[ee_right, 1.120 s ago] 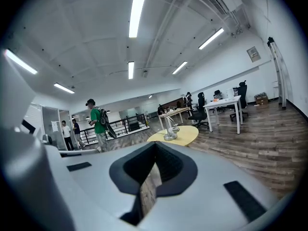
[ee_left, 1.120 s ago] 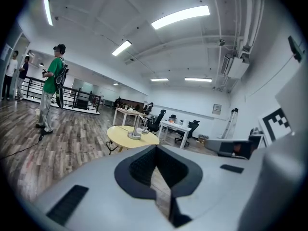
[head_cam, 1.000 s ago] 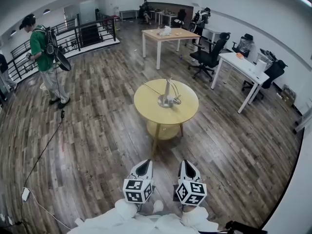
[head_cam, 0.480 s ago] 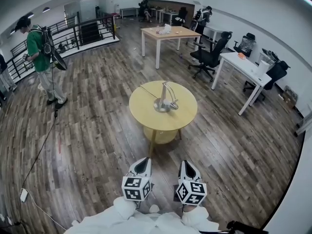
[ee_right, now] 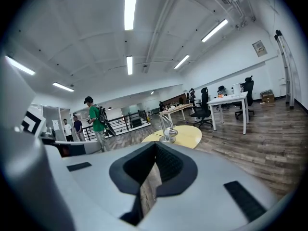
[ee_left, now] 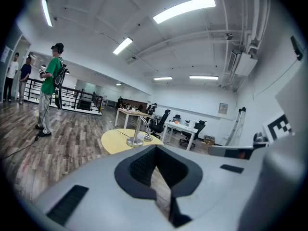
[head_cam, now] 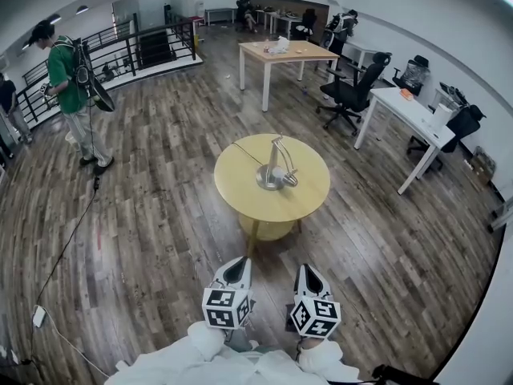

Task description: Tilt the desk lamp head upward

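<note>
- The left tool (head_cam: 235, 268) was clenched: its dark, ribbed pads met along a thin seam, with nothing gripped between them.
- The right tool (head_cam: 308, 273) was clenched too and held nothing. Only floor showed through the narrow slit between its pads.
- Both tools had smooth grey shells tapering to dark tips. Each carried a white cube (head_cam: 227, 310) printed with black square markers.
- The two tools were held side by side, low and close to the person's body. Their tips pointed forward at the round tabletop (head_cam: 236, 191), and white sleeves (head_cam: 188, 358) showed behind them.
- Both tools were well apart from the tabletop, above bare wooden floor (head_cam: 144, 239) of long, streaked brown planks.
- The tabletop was a pale yellow disc on wooden legs, with a smaller round shelf (head_cam: 268, 227) beneath it.
- The desk lamp (head_cam: 272, 171) stood near the middle of the tabletop. It was shiny metal, with a flat round base and a slim upright arm that bent over at the top.
- The lamp head (head_cam: 289, 179) hung low, just beside the base.
- A thin cord (head_cam: 247, 152) ran from the lamp across the tabletop towards its far edge.
- Further off stood a person in a green shirt (head_cam: 66, 74) by a black railing, along with white desks and black office chairs.
</note>
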`<action>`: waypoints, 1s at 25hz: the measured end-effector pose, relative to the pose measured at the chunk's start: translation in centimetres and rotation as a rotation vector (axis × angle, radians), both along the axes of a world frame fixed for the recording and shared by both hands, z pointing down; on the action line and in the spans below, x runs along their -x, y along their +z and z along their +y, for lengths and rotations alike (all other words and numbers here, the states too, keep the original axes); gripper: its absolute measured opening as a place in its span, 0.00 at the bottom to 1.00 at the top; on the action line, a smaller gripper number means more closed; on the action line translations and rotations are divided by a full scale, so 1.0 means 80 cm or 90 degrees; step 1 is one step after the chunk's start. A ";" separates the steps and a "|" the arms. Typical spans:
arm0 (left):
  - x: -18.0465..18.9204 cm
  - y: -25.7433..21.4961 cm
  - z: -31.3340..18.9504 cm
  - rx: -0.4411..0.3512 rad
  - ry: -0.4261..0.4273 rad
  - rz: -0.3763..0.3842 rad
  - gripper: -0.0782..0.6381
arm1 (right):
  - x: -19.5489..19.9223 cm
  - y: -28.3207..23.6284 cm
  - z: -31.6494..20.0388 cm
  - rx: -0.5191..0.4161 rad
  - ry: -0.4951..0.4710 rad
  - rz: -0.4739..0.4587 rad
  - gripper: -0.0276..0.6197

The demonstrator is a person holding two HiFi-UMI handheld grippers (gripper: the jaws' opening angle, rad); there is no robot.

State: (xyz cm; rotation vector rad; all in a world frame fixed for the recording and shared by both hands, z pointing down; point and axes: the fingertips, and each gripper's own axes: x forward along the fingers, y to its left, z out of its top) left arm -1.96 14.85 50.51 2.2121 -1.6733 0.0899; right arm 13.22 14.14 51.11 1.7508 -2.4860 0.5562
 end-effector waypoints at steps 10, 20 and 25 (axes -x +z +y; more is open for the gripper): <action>0.014 0.008 -0.081 0.007 0.010 -0.005 0.11 | 0.015 0.007 -0.081 0.003 0.007 -0.002 0.06; 0.050 0.005 -0.204 0.003 0.032 -0.001 0.11 | 0.042 -0.003 -0.200 -0.007 0.042 -0.006 0.06; 0.063 0.009 -0.252 0.003 0.050 -0.008 0.11 | 0.049 -0.001 -0.244 -0.006 0.060 -0.005 0.06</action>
